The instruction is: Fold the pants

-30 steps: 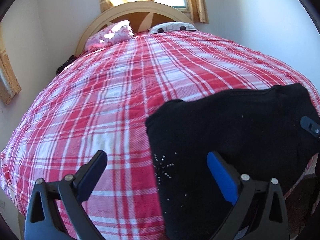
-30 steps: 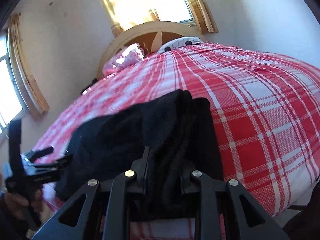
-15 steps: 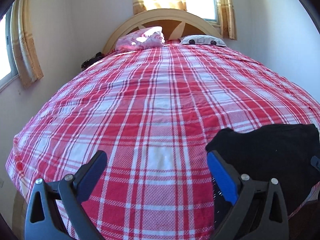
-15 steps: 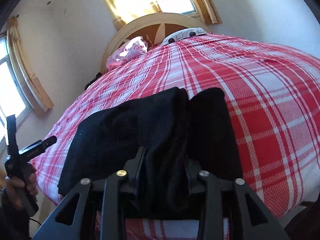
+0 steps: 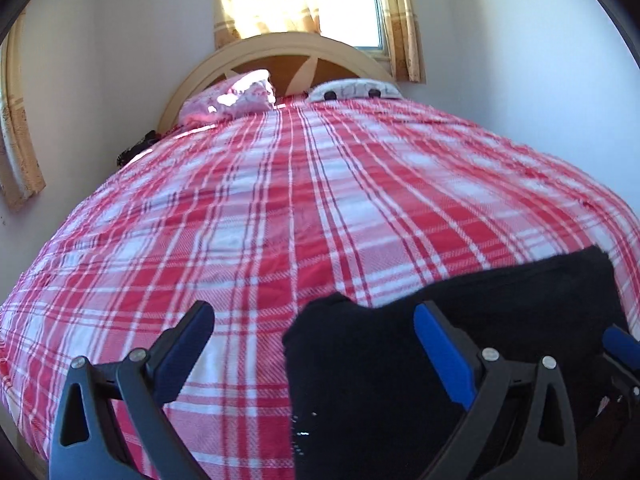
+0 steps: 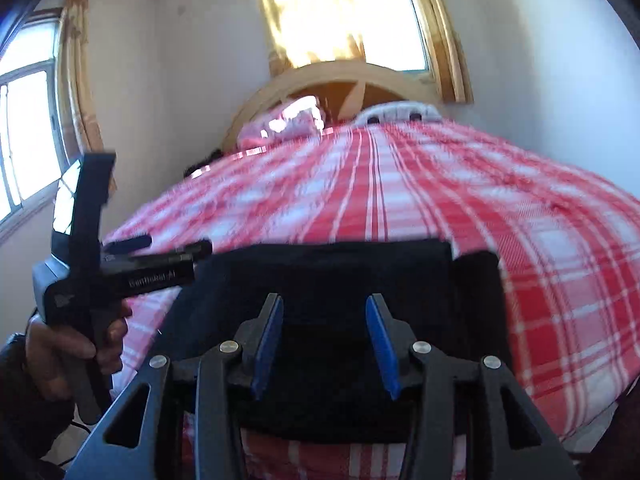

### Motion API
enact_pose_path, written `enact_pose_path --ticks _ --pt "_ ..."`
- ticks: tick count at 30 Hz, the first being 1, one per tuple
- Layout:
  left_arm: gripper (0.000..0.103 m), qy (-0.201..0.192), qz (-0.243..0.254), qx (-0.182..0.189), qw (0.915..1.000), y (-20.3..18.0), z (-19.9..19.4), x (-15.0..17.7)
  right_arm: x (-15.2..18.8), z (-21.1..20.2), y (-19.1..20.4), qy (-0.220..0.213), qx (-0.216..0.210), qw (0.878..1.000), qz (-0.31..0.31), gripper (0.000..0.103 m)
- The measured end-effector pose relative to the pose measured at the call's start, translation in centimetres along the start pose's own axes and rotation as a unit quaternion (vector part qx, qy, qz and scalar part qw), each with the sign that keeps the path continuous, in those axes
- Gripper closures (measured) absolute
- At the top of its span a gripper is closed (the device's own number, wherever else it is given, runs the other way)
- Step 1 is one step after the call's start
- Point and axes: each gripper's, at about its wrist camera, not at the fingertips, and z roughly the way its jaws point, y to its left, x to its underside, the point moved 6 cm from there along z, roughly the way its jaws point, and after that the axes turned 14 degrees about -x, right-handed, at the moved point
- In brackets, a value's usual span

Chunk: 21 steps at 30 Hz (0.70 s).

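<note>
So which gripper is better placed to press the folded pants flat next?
Probably the right gripper: its open jaws sit directly over the middle of the black pants. The left gripper, also open, straddles the pants' left edge, half over the plaid bedspread.

Item: we note one pair of black pants (image 6: 344,280), folded into a compact, roughly rectangular bundle.
Pose: lying flat, layers stacked; a narrower layer shows along its right side.
Place: near the foot edge of the red-and-white plaid bed (image 6: 520,240).
Detail: small pale specks on the fabric (image 5: 300,432).
</note>
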Motion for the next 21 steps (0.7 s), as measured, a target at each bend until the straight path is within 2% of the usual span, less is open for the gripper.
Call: enact_pose_path --ticks 1,2,4,7,9,11,14,16,19,21 --pt "0.001 0.015 0.005 0.006 0.9999 -0.4 0.4 0.6 0.8 0.3 -0.8 0.013 0.01 1.0 0.01 0.059" --pt "0.001 0.021 0.003 0.013 0.9997 -0.5 0.6 1.0 1.9 0.3 -1.6 0.024 0.022 0.999 0.017 0.067" --pt "0.001 0.022 -0.006 0.016 0.9996 -0.4 0.6 1.3 2.9 -0.8 -2.9 0.025 0.044 0.999 0.016 0.075" --pt "0.001 0.024 -0.005 0.014 0.9996 -0.6 0.9 1.2 2.7 -3.2 -3.4 0.005 0.04 0.999 0.024 0.073" --pt "0.001 0.027 -0.004 0.013 0.9995 -0.7 1.1 1.3 1.5 -4.5 -4.2 -0.035 0.049 0.998 0.026 0.071" --pt "0.001 0.024 -0.006 0.011 0.9996 -0.5 0.8 1.2 0.9 -4.9 -5.2 -0.052 0.055 0.996 0.04 0.061" --pt "0.001 0.02 -0.005 0.006 0.9998 -0.2 0.4 1.1 0.8 -3.0 -6.8 -0.032 0.035 0.997 0.058 0.06" --pt "0.001 0.02 -0.003 0.002 0.9998 0.0 0.4 1.1 1.5 -1.6 -7.6 -0.004 0.037 0.997 0.066 0.06" --pt "0.001 0.023 -0.003 -0.001 0.9997 0.1 0.6 1.2 1.6 -1.4 -7.9 -0.011 0.026 0.996 0.08 0.06" --pt "0.001 0.026 -0.004 -0.002 0.9997 0.0 0.8 1.2 1.8 -1.4 -7.4 -0.001 0.01 0.997 0.078 0.067"
